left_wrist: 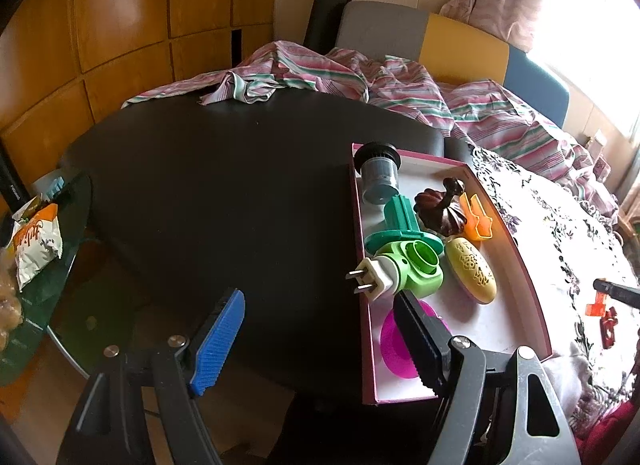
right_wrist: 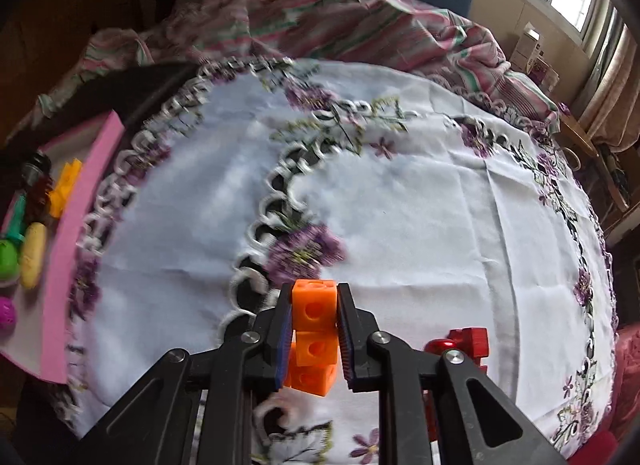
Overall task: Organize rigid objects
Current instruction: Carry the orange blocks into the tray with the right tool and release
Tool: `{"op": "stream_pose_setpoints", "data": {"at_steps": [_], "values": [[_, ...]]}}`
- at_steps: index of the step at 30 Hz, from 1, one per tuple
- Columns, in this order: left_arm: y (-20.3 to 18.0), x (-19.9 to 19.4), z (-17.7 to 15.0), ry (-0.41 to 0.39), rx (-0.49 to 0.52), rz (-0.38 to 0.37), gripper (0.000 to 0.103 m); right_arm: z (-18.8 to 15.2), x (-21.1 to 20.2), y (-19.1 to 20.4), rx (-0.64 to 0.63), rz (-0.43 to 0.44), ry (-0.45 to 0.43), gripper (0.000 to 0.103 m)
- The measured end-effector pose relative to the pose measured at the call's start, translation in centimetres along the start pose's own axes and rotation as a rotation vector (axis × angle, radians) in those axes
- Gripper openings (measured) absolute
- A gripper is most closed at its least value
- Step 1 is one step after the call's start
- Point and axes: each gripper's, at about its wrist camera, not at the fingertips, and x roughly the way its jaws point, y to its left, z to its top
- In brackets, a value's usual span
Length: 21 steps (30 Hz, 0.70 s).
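The right gripper (right_wrist: 314,329) clamps the orange blocks (right_wrist: 313,307) above the cloth (right_wrist: 420,205); left gripper (left_wrist: 320,341) stands wide, empty. Next, likely, carrying them left into the tray (right_wrist: 66,201).

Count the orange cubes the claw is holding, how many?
3, snapped in one stack between the right claw's pads: top orange plastic cube, middle cube, bottom cube. More may hide behind the claw.
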Motion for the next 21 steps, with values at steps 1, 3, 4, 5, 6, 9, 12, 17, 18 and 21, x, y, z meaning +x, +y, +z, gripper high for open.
{"op": "stream_pose_setpoints", "data": {"at_steps": [1, 3, 4, 5, 6, 9, 12, 17, 18, 21], "values": [[0.0, 0.0, 0.0, -0.001, 0.000, -0.001, 0.078, 0.1, -0.5, 0.1, 0.004, 0.015, -0.014, 0.019], [-0.2, 0.0, -0.1, 0.001, 0.004, -0.005, 0.078, 0.5, -2.1, 1.1, 0.000, 0.057, -0.051, 0.019], [-0.2, 0.0, -0.1, 0.001, 0.006, -0.005, 0.078, 0.6, -2.5, 1.6, -0.005, 0.071, -0.062, 0.019], [-0.3, 0.0, -0.1, 0.002, 0.007, -0.005, 0.078, 0.8, -3.3, 2.4, -0.016, 0.093, -0.081, 0.019], [-0.3, 0.0, -0.2, 0.003, 0.007, -0.006, 0.078, 1.0, -3.8, 3.1, -0.026, 0.111, -0.093, 0.019], [-0.2, -0.1, -0.2, 0.003, 0.004, -0.006, 0.078, 1.3, -5.4, 6.0, -0.064, 0.185, -0.124, 0.019], [-0.1, 0.0, -0.2, 0.006, -0.001, -0.008, 0.078, 1.4, -6.3, 8.6, -0.099, 0.249, -0.136, 0.019], [-0.2, -0.1, -0.3, 0.007, 0.002, -0.010, 0.078, 1.2, -7.5, 13.7, -0.160, 0.392, -0.134, 0.019], [-0.1, -0.1, -0.3, 0.005, 0.002, -0.009, 0.078, 1.2, -7.5, 14.6, -0.172, 0.417, -0.127, 0.019], [-0.1, -0.3, -0.3, -0.002, 0.000, -0.006, 0.078, 0.9, -7.5, 17.3, -0.208, 0.473, -0.106, 0.019]]}}
